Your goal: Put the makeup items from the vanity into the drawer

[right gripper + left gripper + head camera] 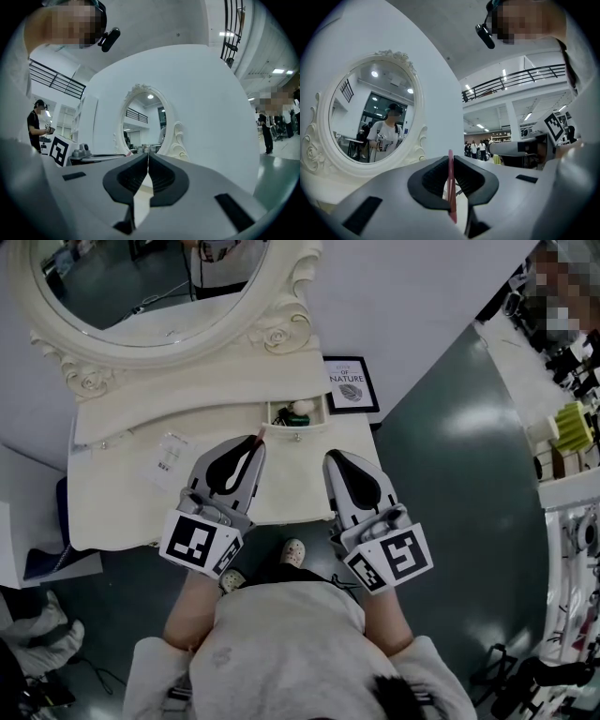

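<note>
Nearest us in the head view, at the bottom of the frame, is a grey sweater [291,643], and both arms reach up from it toward mid-frame. Left of centre we see the left gripper [255,442] over the white desk [122,498]. Its jaws are clamped on a thin pink stick [260,433], whose tip pokes out just short of the drawer [317,414]. That small drawer stands open at the desk's back edge, above centre, with a few small items inside that we cannot identify. Right of centre, the right gripper [330,457] hangs over the desk's front right part, its tip near the drawer but apart from it. An oval mirror [150,287] takes up the upper left. A framed print [350,383] sits just right of the drawer, and a paper card [172,457] lies on the desk left of the left gripper.

In the left gripper view, the jaws are closed at bottom centre on the stick [450,187], which stands upright between the pads. The mirror fills the left of the frame, and the right gripper's marker cube [555,127] shows at the right.

In the right gripper view, the jaws meet at bottom centre with nothing between them. We see the mirror at centre beyond them.
</note>
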Motion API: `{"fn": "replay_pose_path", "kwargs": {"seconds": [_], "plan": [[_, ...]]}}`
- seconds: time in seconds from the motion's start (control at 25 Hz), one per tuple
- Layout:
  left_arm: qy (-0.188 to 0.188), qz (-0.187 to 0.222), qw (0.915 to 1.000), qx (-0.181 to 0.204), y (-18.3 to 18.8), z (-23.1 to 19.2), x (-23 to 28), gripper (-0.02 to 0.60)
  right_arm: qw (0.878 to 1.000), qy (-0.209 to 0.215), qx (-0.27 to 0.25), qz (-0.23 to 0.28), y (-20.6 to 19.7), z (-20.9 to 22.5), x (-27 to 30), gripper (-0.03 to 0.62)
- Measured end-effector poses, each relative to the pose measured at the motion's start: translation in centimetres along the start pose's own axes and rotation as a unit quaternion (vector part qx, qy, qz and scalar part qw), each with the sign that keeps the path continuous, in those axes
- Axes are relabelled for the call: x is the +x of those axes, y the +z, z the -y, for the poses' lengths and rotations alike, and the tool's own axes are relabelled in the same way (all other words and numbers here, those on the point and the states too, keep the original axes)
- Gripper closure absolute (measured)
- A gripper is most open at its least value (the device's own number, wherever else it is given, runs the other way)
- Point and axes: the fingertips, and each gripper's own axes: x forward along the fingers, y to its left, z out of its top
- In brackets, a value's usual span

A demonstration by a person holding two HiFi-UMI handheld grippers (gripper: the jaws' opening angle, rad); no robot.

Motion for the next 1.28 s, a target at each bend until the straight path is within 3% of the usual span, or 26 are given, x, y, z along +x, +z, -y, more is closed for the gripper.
{"fn": "replay_pose_path", "kwargs": {"seconds": [0.36,0.6,0.88,1.28], "plan": [[-0.021,-0.041,0.9982,0.037,-3.0,1.2,4.2,0.534,1.000,-0.001,0.008,-0.004,-0.7,3.6,-0.5,0.571],[-0.049,-0.089,0.9913,0.083,-6.5,1.8,6.9,0.534,1.000,-0.004,0.016,-0.008,-1.3,5.8,-0.4,0.571],[-0.092,-0.150,0.9731,0.149,-10.6,2.1,10.3,0.534,1.000,-0.010,0.025,-0.015,-2.2,8.2,0.0,0.571],[-0.152,-0.224,0.9360,0.225,-15.1,2.7,14.2,0.534,0.999,-0.022,0.039,-0.023,-3.0,11.4,-0.2,0.571]]}}
